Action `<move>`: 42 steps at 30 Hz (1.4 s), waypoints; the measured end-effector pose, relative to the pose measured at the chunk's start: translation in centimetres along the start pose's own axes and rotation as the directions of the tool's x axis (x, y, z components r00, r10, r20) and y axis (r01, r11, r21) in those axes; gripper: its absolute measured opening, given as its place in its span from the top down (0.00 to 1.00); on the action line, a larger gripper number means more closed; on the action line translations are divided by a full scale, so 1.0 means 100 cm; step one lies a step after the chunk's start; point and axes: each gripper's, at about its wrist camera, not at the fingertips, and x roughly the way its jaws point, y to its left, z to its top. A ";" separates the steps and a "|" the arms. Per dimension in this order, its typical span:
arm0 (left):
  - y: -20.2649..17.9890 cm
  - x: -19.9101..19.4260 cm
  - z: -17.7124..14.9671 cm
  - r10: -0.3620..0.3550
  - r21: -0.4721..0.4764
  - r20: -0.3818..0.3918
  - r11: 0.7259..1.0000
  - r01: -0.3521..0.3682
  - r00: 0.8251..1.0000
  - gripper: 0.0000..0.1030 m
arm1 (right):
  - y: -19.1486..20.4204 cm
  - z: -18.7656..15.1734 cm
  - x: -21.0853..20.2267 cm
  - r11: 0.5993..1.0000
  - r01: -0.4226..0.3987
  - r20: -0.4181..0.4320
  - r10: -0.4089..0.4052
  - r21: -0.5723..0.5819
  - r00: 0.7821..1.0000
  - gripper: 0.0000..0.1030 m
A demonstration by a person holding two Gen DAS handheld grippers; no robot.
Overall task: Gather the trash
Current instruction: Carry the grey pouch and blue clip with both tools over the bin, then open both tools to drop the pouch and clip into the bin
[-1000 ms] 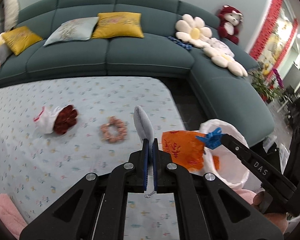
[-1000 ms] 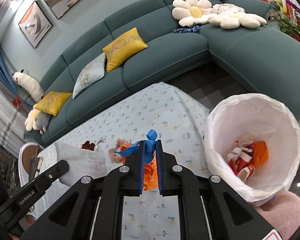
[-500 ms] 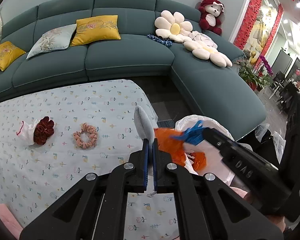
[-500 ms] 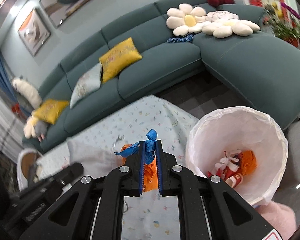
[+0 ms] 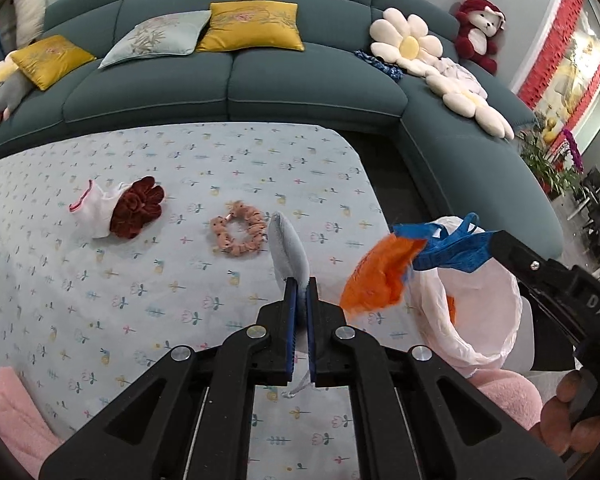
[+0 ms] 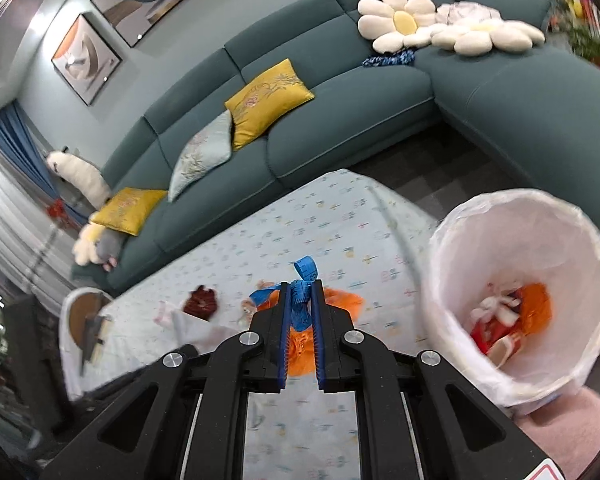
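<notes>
My left gripper (image 5: 300, 292) is shut on a grey cloth piece (image 5: 288, 244) that sticks up from between its pads, above the flower-print tablecloth (image 5: 140, 280). To its right, my right gripper (image 5: 500, 246) is shut on a blue measuring tape (image 6: 303, 300), and an orange plastic bag (image 5: 380, 276) hangs with the tape. The bag hangs just left of the rim of the white-lined trash bin (image 6: 452, 280), which holds orange and red scraps. On the cloth lie a pink scrunchie (image 5: 238, 230) and a dark red scrunchie on a white sock (image 5: 118, 210).
A teal corner sofa (image 5: 300, 80) with yellow and pale cushions, flower pillows and a red plush toy runs behind the table. Dark floor lies between the table and the sofa. Pink fluffy fabric (image 5: 508, 392) sits under the bin, and more at the table's near left corner (image 5: 12, 412).
The left wrist view first swung right toward the bin, then came back left and lower. The orange bag and tape stay beside the bin's rim. Both grips are unchanged.
</notes>
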 end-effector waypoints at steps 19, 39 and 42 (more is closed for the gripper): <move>-0.041 -0.007 0.018 -0.060 0.077 0.028 0.995 0.058 0.998 0.96 | -0.013 0.018 -0.022 0.997 0.072 0.064 -0.071 -0.014 0.995 0.91; -0.198 0.034 0.024 -0.272 0.260 -0.080 0.923 0.283 0.959 0.96 | -0.134 0.024 -0.070 0.956 0.274 0.100 -0.285 0.107 0.953 0.91; -0.210 0.041 0.024 -0.293 0.244 -0.100 0.919 0.309 0.951 0.86 | -0.149 0.024 -0.074 0.949 0.287 0.099 -0.301 0.135 0.949 0.91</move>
